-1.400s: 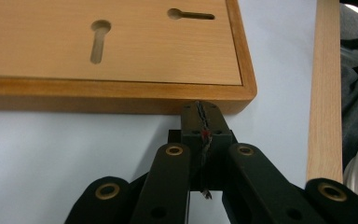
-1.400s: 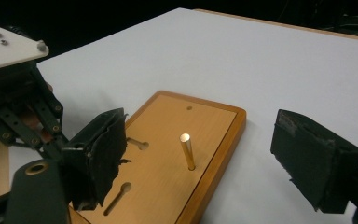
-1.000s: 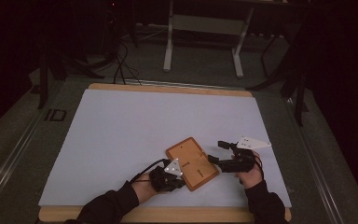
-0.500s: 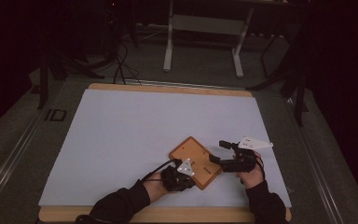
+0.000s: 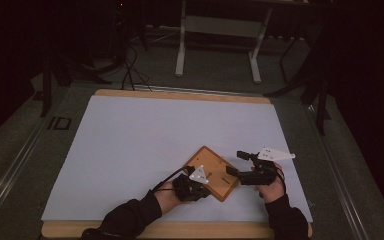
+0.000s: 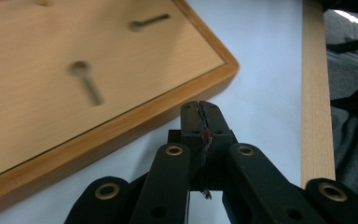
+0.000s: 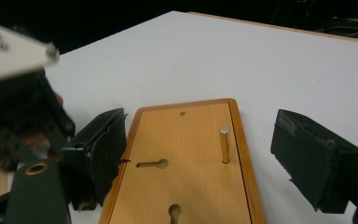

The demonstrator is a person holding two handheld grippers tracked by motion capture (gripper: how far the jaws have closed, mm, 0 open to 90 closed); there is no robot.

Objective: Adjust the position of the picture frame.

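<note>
Flat rectangular wooden board (image 5: 213,172), honey-coloured, smooth-grained, with a raised rounded rim and rounded corners, lying turned diamond-wise on the pale matte sheet covering the desk (image 5: 130,150), near its front edge and right of centre, between the two hands. Keyhole-shaped slots cut into the recessed face (image 7: 151,164), each a round hole running into a narrow groove; a small round hole near the far end. Short brass-toned cylindrical pin (image 7: 224,143) lying in one groove, glossy, flat-ended. Left claw (image 5: 196,184) at the board's near-left edge, black matte plastic links with brass-ringed pivots, jaws pressed fully together with nothing between them, tips just beside the rim in the left gripper view (image 6: 201,114), rough worn seam between the pads. Right claw (image 5: 234,163) at the board's right corner, jaws spread wide, straddling the board's width without pressing on it, blocky dark pads (image 7: 314,156) with a frayed, scuffed surface. Light wood strip edging the desk's front.
</note>
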